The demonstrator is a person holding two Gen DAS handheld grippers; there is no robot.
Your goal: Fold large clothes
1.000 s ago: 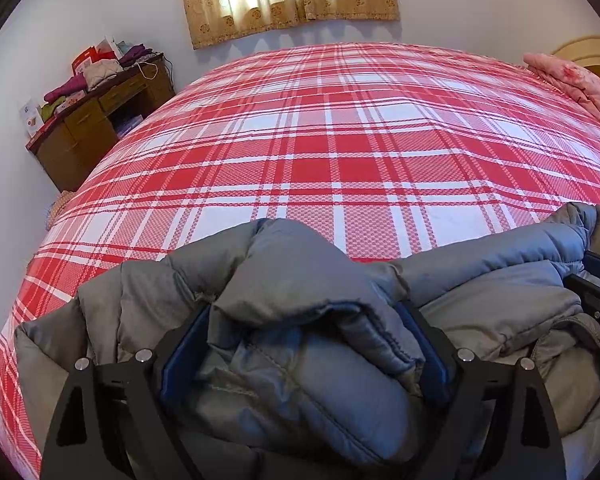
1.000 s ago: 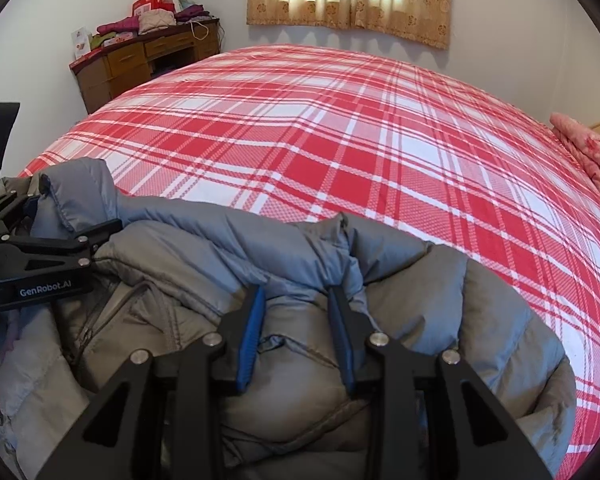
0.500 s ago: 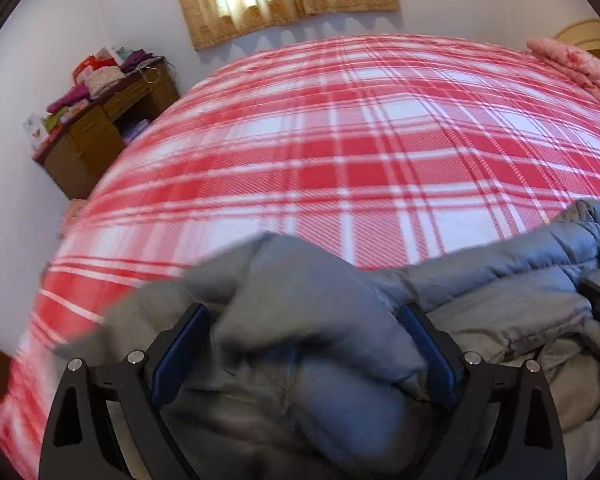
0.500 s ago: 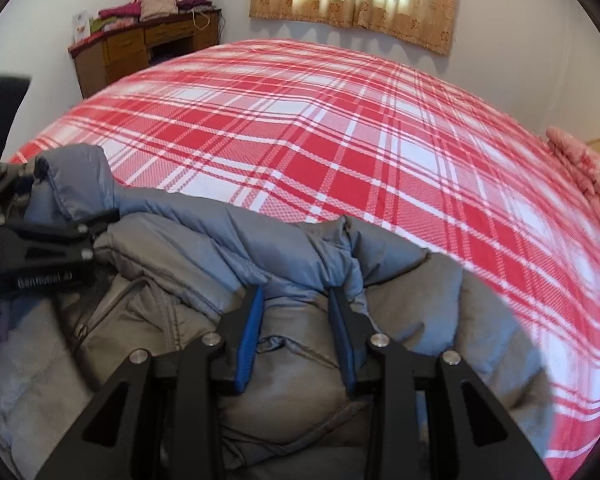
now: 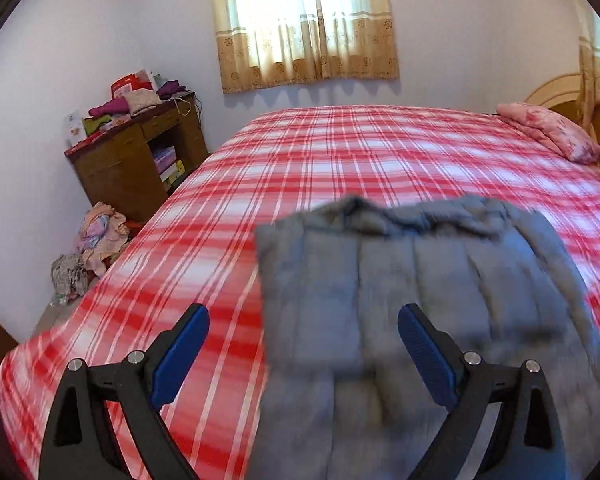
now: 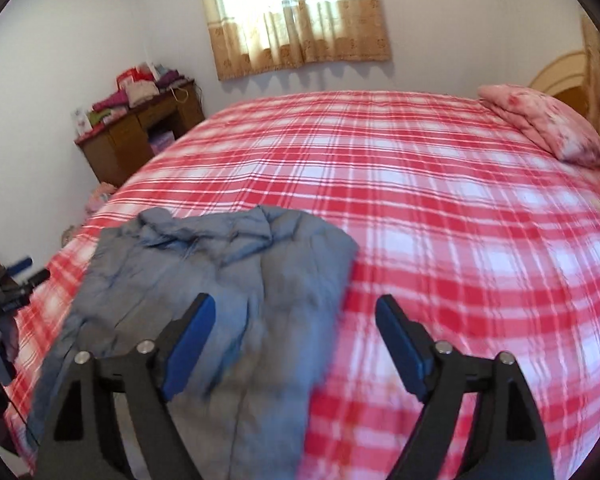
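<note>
Our left claw [image 5: 303, 344] stands wide with nothing gripped; our right claw [image 6: 295, 334] is opening, its blue pads clear of cloth. The grey padded jacket [image 5: 412, 280] lies on the plaid bed [image 5: 340, 160] just ahead of and below both claws, seemingly folded, though blur hides its seams. It looks puffy, soft and springy, so we would pinch thick edges near the corners, not the slippery middle.
</note>
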